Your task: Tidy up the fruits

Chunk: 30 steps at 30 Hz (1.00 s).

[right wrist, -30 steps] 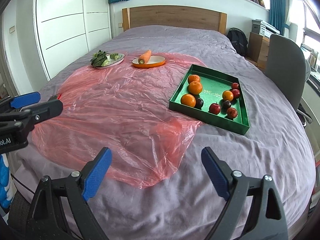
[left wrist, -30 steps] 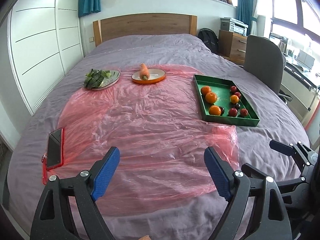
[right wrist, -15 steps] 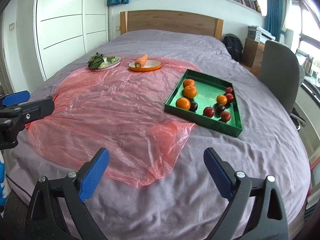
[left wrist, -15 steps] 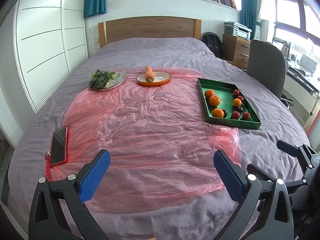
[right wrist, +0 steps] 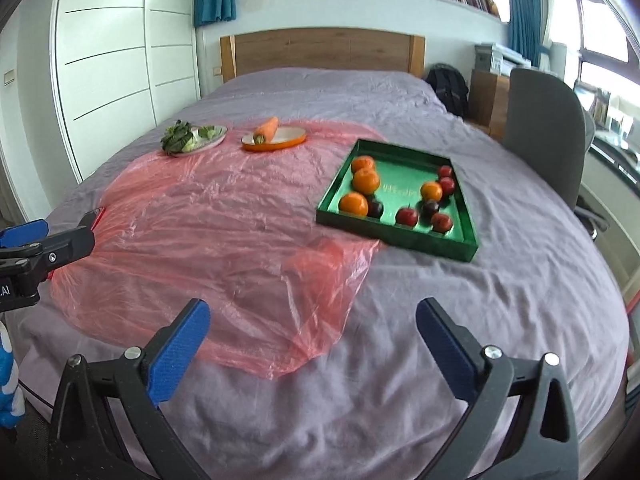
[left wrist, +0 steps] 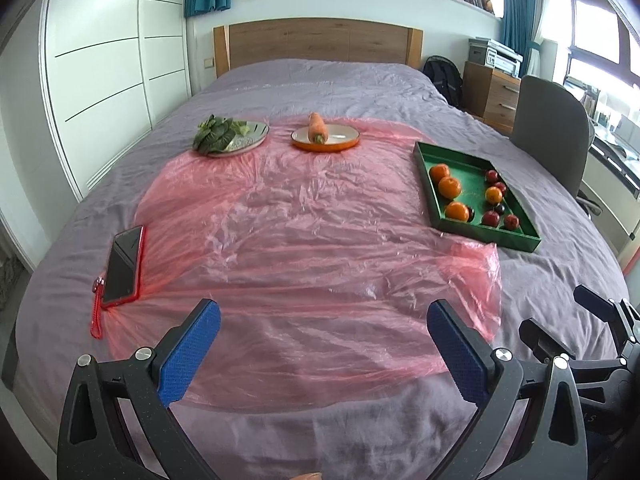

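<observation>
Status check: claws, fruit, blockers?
Left claw and right claw open, empty. Fruit untouched in green tray. Nothing in the way.

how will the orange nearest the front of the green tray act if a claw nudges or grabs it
The orange looks round and smooth, so a nudge would likely roll it into the dark plum touching it. The green tray wall should stop it. Its firm-looking skin probably suits the padded right claw, though it may slip.
</observation>
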### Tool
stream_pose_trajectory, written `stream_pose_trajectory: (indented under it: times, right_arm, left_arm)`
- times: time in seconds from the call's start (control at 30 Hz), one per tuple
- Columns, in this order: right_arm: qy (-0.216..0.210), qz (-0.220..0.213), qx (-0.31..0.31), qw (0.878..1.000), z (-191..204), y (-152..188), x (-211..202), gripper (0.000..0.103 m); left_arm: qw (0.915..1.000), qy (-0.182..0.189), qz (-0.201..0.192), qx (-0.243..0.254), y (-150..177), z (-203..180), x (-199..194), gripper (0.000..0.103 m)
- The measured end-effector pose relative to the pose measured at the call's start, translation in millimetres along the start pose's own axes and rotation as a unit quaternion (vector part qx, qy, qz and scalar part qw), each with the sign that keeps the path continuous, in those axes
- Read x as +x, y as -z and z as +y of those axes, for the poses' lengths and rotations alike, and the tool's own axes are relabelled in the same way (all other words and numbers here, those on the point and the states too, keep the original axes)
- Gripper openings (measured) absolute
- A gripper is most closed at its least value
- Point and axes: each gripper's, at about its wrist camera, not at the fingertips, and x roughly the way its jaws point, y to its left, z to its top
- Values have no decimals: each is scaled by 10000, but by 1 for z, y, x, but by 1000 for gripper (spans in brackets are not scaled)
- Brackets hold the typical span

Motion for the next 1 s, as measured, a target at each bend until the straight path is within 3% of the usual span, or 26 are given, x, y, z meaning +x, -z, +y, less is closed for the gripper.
stream_pose_trajectory:
  times: [0.57,1.0]
  right_arm:
    - [-164,479,-12,9987,8,17,29,103]
    - [1,357,146,9993,-8,10,27,103]
  left_arm:
    - [9997,-93,246,2,16,5,26,102]
    - [9996,-28,259,49,15,3,33,102]
